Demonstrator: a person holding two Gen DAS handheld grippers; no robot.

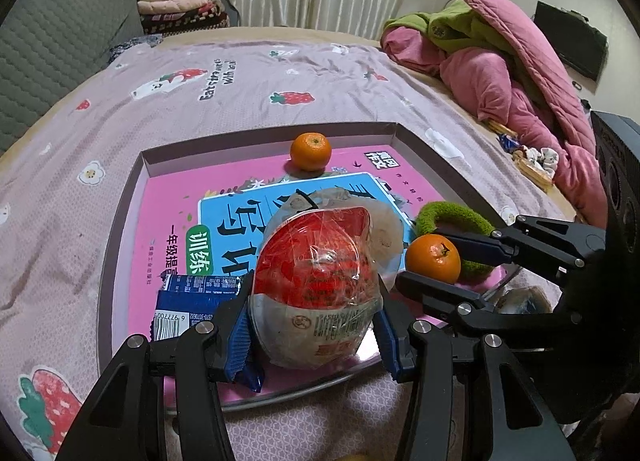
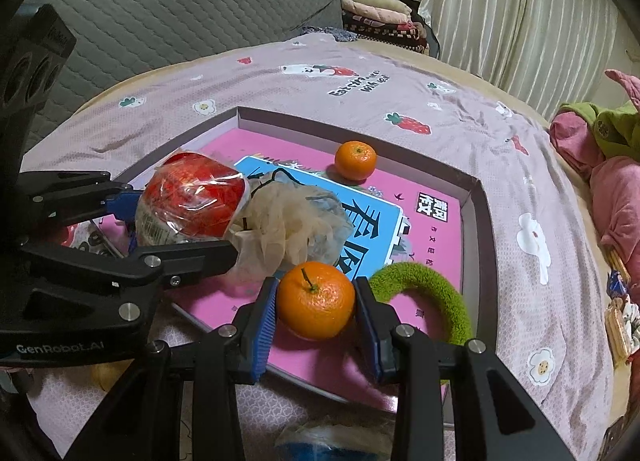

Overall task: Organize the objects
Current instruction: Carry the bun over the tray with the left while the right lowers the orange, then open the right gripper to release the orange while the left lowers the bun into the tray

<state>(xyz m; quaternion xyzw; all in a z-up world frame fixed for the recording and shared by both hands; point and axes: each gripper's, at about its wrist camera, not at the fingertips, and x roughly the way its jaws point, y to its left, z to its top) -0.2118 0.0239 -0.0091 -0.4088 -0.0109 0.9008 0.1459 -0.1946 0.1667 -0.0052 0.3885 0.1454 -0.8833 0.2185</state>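
My left gripper (image 1: 314, 321) is shut on a plastic-wrapped red and white bowl (image 1: 320, 277), held over the near edge of a shallow pink tray (image 1: 168, 197); it also shows in the right wrist view (image 2: 188, 201). My right gripper (image 2: 316, 301) is shut on an orange mandarin (image 2: 316, 299), seen from the left wrist at the right (image 1: 433, 259). A second mandarin (image 1: 311, 151) lies at the tray's far side (image 2: 355, 160). A green fuzzy ring (image 2: 432, 293), a beige mesh pouf (image 2: 288, 221) and a blue snack packet (image 1: 192, 305) lie in the tray.
The tray lies on a bed with a lilac strawberry-print sheet (image 1: 240, 93). Pink and green quilts (image 1: 500, 61) are piled at the right. A grey padded headboard (image 2: 180, 1) and folded blankets (image 1: 176, 9) stand behind. Small items (image 1: 532, 161) lie by the quilts.
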